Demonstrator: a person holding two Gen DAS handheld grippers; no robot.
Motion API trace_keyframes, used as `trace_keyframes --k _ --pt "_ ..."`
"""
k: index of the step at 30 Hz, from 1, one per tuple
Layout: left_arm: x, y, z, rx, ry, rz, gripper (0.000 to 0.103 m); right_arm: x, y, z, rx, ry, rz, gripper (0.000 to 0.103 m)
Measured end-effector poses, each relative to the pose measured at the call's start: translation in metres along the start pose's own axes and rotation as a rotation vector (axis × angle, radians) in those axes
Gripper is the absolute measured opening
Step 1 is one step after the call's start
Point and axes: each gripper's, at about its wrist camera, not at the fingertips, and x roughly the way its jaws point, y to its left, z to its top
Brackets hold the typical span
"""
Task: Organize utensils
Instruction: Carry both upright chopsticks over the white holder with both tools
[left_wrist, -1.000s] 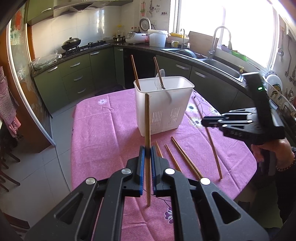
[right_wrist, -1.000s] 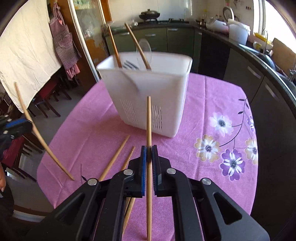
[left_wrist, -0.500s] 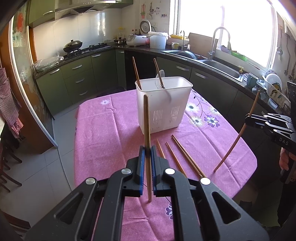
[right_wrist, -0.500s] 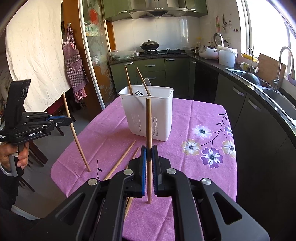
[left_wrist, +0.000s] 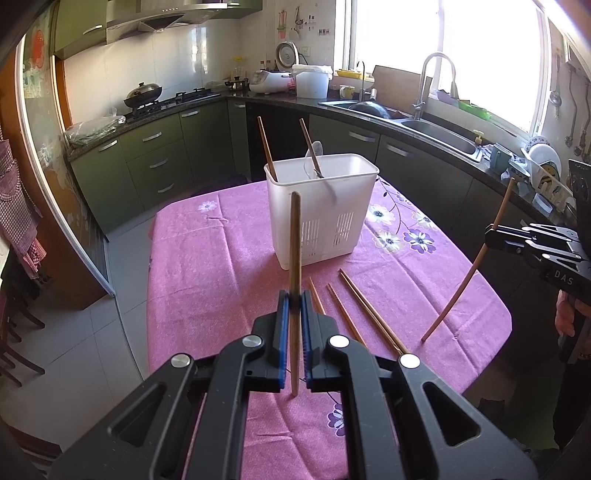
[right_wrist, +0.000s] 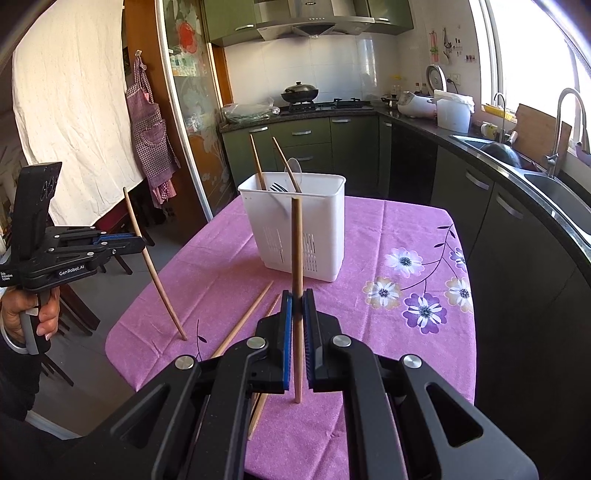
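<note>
White utensil basket (left_wrist: 320, 206) on pink, flower-patterned tablecloth (left_wrist: 207, 266); brown wooden chopsticks (left_wrist: 369, 310).

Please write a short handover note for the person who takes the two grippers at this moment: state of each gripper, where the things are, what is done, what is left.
Left gripper: shut on one wooden chopstick, upright.
Right gripper: shut on another wooden chopstick, upright.
White plastic utensil holder: mid-table on the pink flowered tablecloth.
Done: two chopsticks already stand in the holder with other cutlery.
Left: drop both held chopsticks in, then the loose chopsticks lying before the holder.

Two wrist views, shared table (left_wrist: 207, 258)
</note>
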Motion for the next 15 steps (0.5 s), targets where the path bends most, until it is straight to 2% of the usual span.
trace_keyframes --k 9,15 --pt "-0.001 -0.002 0.008 0.005 -0.01 -0.001 0.006 0.002 0.002 0.011 -0.009 -0.007 0.013 0.007" --pt "-0.006 -0.003 0.019 0.006 -0.023 -0.018 0.006 -0.004 0.005 0.033 -0.025 -0.038 0.029 0.007"
